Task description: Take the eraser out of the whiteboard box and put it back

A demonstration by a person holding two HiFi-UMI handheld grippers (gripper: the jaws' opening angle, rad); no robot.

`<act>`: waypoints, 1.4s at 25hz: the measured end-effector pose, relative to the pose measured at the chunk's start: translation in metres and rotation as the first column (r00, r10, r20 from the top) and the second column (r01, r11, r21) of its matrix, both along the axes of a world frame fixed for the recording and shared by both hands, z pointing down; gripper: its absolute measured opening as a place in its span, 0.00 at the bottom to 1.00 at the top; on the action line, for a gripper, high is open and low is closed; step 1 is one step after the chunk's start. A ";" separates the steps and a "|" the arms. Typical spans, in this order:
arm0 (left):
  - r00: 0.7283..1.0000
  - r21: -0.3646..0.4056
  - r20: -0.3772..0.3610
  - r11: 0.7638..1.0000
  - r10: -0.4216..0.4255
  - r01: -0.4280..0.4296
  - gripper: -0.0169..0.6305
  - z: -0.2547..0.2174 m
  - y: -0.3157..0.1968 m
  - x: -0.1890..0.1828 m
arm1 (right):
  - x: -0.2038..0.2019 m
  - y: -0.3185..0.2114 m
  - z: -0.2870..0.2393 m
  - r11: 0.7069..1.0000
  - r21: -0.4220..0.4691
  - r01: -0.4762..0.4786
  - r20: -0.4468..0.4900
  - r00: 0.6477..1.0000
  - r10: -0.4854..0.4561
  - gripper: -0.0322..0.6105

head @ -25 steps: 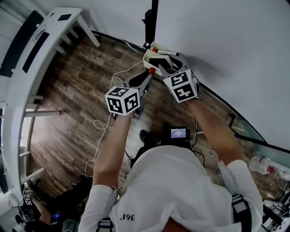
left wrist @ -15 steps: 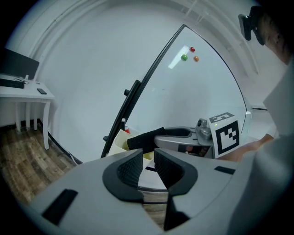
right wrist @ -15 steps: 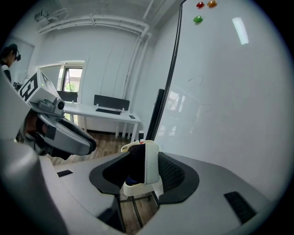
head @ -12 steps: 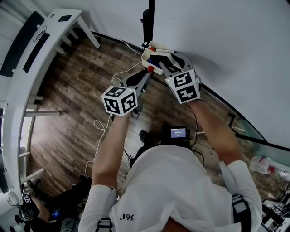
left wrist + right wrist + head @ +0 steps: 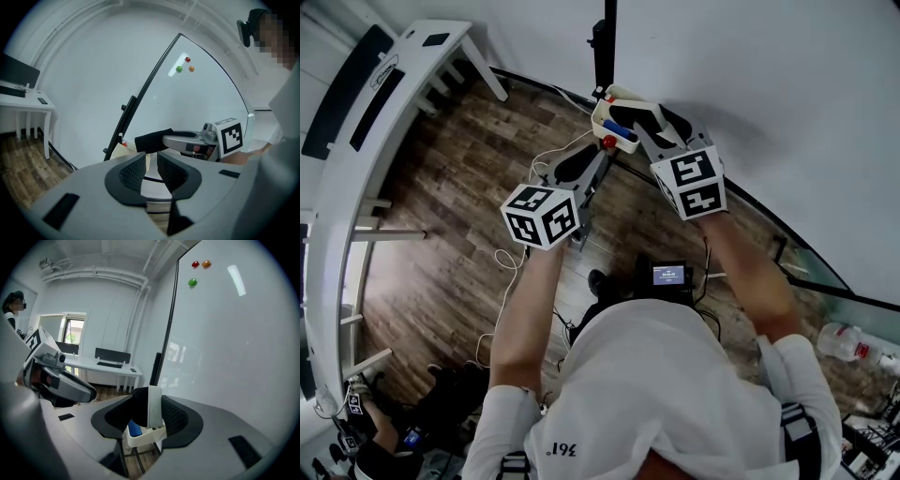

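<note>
The white whiteboard box hangs at the board's lower corner, a blue marker lying in it and a red cap at its front. My right gripper is shut on the eraser, which has black felt and a white back and hangs upright just above the box. In the head view the right gripper reaches over the box. My left gripper is open and holds nothing; it sits just below and left of the box, beside the held eraser.
The whiteboard fills the right side, with coloured magnets high on it. A black stand post rises behind the box. A white desk stands at the left. Cables lie on the wooden floor.
The right gripper has drawn back a little from the box, so the blue marker inside now shows. The left gripper has slid slightly down and left.
</note>
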State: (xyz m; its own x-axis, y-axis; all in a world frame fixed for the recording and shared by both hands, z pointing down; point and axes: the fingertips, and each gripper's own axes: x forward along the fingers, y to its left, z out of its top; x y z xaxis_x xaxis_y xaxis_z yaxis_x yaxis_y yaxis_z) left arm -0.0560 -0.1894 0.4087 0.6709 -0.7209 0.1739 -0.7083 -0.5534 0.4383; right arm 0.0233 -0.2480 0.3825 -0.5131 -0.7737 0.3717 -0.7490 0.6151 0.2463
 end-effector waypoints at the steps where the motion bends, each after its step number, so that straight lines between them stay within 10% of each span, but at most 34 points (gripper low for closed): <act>1: 1.000 0.011 -0.001 1.000 -0.002 0.002 0.13 -0.005 0.001 0.000 | 0.000 0.002 -0.005 1.000 0.004 0.000 0.012 1.000 0.000 0.37; 35: 0.994 0.099 -0.080 0.992 -0.074 0.082 0.13 -0.052 0.082 -0.024 | 0.024 0.102 -0.071 0.998 0.028 0.049 0.281 0.958 -0.055 0.36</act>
State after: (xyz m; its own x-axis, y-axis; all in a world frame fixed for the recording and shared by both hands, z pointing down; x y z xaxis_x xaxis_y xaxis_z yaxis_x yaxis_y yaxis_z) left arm -0.0795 -0.1078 0.3570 0.6203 -0.7829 0.0470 -0.7177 -0.5424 0.4368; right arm 0.0474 -0.1463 0.3111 -0.6344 -0.7491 0.1906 -0.7569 0.6521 0.0433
